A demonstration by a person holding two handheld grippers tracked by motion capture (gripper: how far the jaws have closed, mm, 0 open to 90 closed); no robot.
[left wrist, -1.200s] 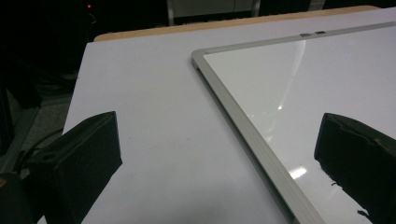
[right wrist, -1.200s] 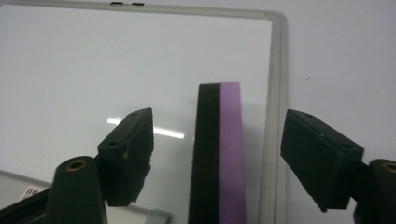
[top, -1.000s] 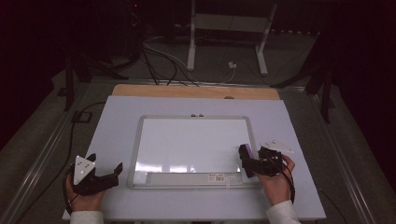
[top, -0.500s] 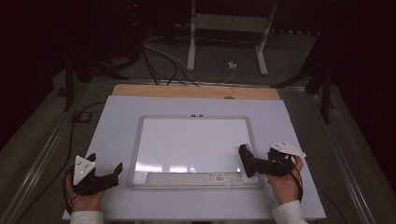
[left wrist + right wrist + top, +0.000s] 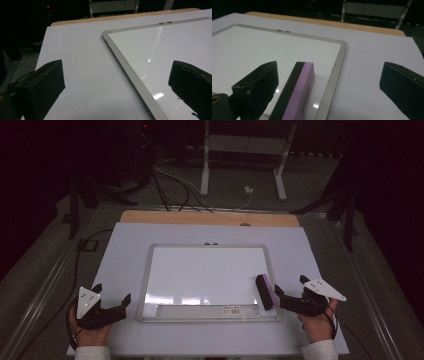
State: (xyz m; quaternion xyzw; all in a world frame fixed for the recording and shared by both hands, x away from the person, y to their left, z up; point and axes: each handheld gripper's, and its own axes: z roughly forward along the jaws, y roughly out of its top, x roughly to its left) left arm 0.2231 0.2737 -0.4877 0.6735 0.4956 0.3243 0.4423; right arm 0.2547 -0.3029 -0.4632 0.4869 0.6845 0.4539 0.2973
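A white whiteboard (image 5: 210, 275) with a grey frame lies flat in the middle of the pale table. A purple-and-black eraser (image 5: 266, 291) rests on the board's near right corner, also seen as the eraser (image 5: 298, 92) close to the frame. My right gripper (image 5: 290, 286) sits just right of it, jaws wide open; in the right gripper view the gripper (image 5: 329, 72) has the eraser near its left jaw, not gripped. My left gripper (image 5: 112, 293) rests open on the table left of the board, and the same gripper (image 5: 116, 67) holds nothing, straddling the whiteboard (image 5: 162, 50) frame edge.
A wooden strip (image 5: 210, 218) runs along the table's far edge. Beyond it the dark floor holds cables (image 5: 170, 185) and a white metal stand (image 5: 245, 150). A black cable (image 5: 82, 245) trails off the table's left side.
The right gripper has drawn back to the right, away from the eraser, which stays lying on the board. The left gripper has not moved.
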